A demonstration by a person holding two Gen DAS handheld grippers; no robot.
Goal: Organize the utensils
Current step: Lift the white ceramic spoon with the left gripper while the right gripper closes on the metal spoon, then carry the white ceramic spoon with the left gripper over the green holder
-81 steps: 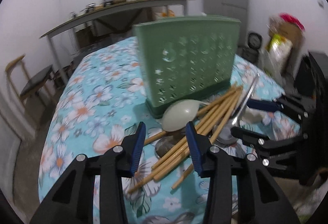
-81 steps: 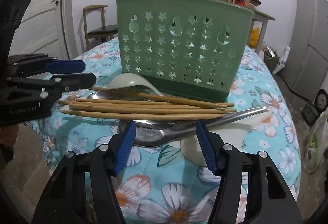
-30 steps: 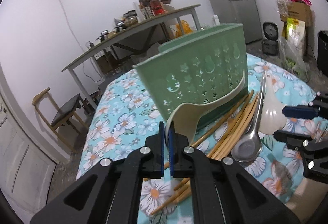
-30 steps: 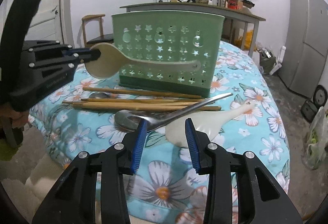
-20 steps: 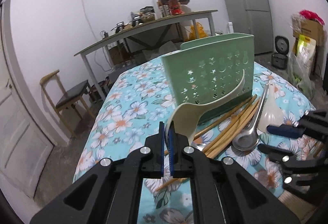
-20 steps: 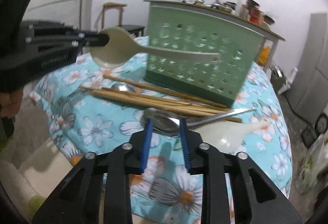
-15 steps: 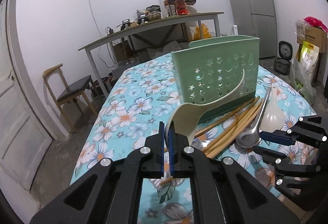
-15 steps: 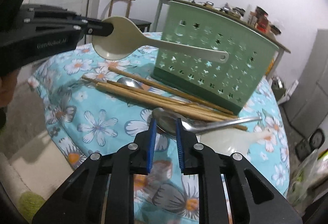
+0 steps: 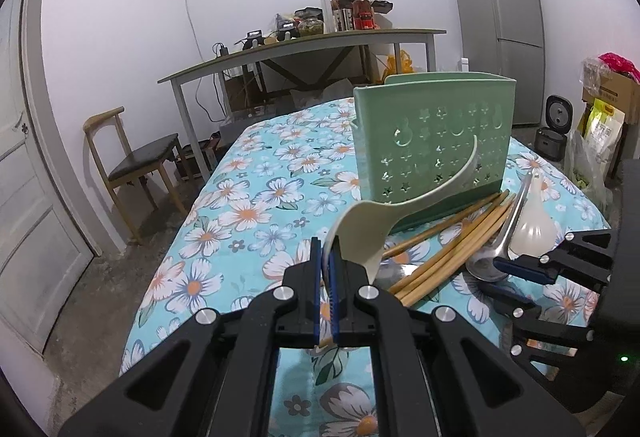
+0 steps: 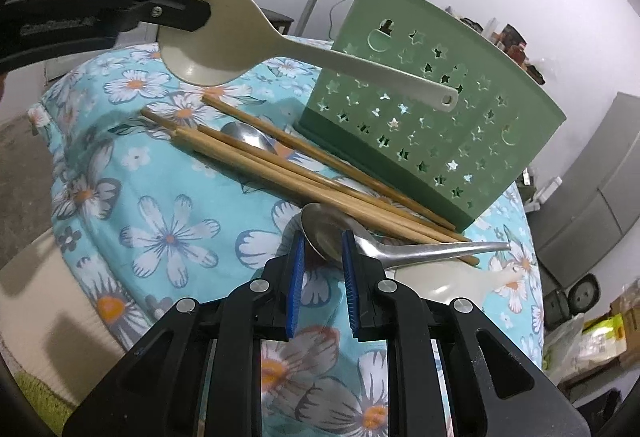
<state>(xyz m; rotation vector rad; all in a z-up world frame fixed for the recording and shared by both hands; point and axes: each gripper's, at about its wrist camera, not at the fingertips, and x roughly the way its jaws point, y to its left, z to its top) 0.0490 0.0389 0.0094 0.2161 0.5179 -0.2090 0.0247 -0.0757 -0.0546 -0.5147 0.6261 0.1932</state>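
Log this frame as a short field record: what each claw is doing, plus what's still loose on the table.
left claw: shut on the cream spoon, gripping its bowl, lifted clear of the table
right claw: partly closed around the bowl of the metal spoon, contact unclear
holder: green caddy, upright
loose: chopsticks, white rice paddle
surface: floral tablecloth

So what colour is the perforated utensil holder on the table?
Light green with a darker green base; the utensil holder shows best in the right wrist view.
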